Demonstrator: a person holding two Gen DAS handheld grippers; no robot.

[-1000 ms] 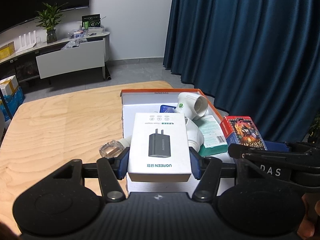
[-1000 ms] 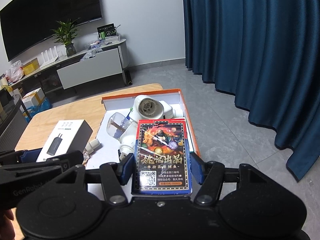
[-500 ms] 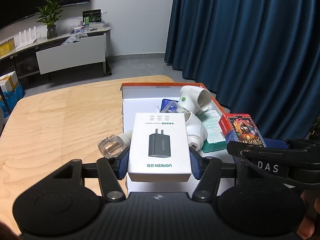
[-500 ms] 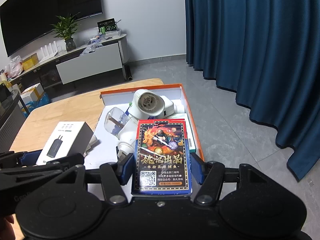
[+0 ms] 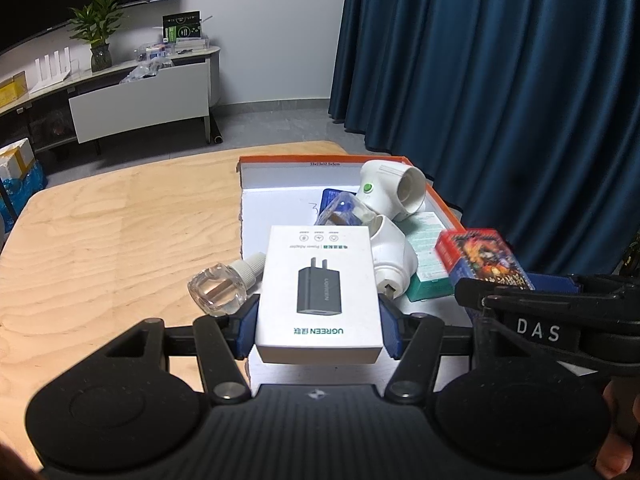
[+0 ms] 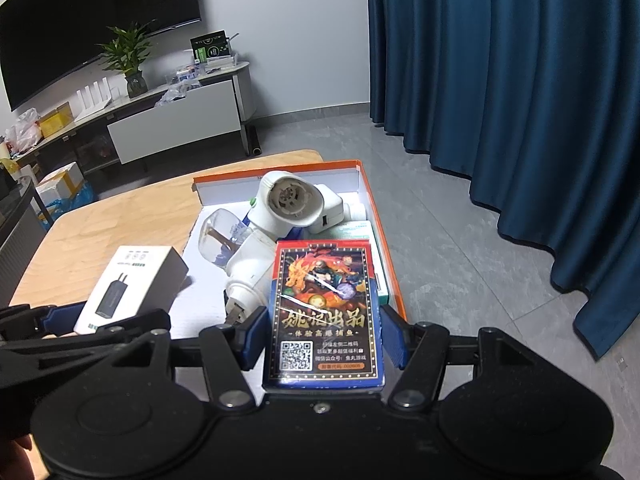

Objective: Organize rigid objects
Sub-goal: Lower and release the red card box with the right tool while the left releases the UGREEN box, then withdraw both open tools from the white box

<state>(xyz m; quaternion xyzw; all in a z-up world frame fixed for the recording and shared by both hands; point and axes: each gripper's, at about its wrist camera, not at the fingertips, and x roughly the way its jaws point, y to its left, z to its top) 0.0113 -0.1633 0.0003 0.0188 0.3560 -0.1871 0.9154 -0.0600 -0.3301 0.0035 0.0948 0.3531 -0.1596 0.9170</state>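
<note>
My left gripper [image 5: 319, 322] is shut on a white charger box [image 5: 320, 280], held above the near left corner of an orange-rimmed white box [image 5: 312, 159]. My right gripper [image 6: 324, 336] is shut on a red and blue card pack [image 6: 326, 304], held over the same box's near right side [image 6: 280, 166]. Inside lie two white socket adapters [image 5: 390, 190] [image 5: 390, 258], a clear bottle [image 6: 218, 240] and a green carton [image 5: 428, 248]. Another clear bottle [image 5: 218, 290] lies on the table by the box's left wall. The charger box [image 6: 128, 284] also shows at the left of the right wrist view.
The wooden table [image 5: 100, 232] stretches bare to the left of the orange-rimmed box. A dark blue curtain [image 5: 500, 80] hangs close behind on the right. A low white cabinet [image 5: 140, 100] with a plant stands across the grey floor.
</note>
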